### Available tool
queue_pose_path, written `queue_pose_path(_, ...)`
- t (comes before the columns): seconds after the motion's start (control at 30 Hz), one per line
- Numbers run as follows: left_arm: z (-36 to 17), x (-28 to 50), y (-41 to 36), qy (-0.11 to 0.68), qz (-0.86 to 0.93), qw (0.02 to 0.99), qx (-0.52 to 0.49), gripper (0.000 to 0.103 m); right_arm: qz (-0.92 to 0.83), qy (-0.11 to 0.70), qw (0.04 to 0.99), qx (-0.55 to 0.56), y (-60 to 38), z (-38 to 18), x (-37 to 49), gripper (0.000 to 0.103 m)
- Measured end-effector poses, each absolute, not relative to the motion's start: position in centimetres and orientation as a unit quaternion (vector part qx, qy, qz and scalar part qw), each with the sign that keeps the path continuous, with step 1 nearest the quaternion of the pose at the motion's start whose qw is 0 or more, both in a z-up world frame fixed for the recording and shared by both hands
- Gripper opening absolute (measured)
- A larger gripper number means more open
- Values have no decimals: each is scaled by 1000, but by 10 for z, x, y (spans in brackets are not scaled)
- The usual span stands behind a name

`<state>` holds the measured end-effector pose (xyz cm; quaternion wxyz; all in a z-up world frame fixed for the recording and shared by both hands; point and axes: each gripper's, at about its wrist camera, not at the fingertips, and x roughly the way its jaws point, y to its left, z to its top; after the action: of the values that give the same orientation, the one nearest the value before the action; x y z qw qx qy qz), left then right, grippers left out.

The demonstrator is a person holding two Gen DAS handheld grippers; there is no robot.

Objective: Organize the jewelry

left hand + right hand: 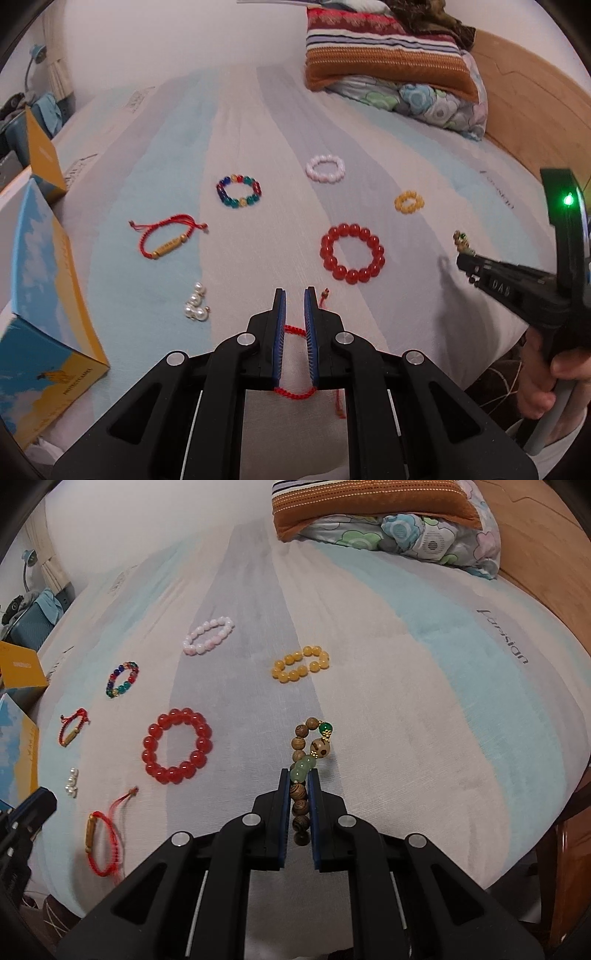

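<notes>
Right hand-held gripper (298, 775) pinches the wooden bead bracelet (308, 753); left hand-held gripper (294, 295), slightly parted, seemingly straddles a red cord bracelet (295, 328).

Even, soft indoor light, faint shadows on the bedsheet (258, 122), strong fisheye bending and dark corners

Bare sheet (424, 716) right of my wooden bead bracelet (306, 760): passable. Left crowded w/ red bead bracelet (176, 746); boxes (48, 295) block far-left edge.
</notes>
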<state>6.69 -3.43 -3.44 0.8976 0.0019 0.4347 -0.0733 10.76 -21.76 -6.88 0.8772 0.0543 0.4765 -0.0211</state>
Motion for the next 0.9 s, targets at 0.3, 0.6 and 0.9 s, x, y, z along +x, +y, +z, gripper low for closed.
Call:
queue_pose_path(0.3, -47, 63, -20, 459, -56, 887, 3, 16, -15, 473, 880, 42, -197, -62, 101, 9)
queue_pose_path(0.6, -87, 63, -17, 473, -41, 880, 17, 50, -15, 484, 874, 36, -199, -77, 104, 9)
queue_pose_path(0.9, -109, 66, -16, 489, -50, 871, 10, 55, -19, 492, 870, 32, -201, -88, 110, 9)
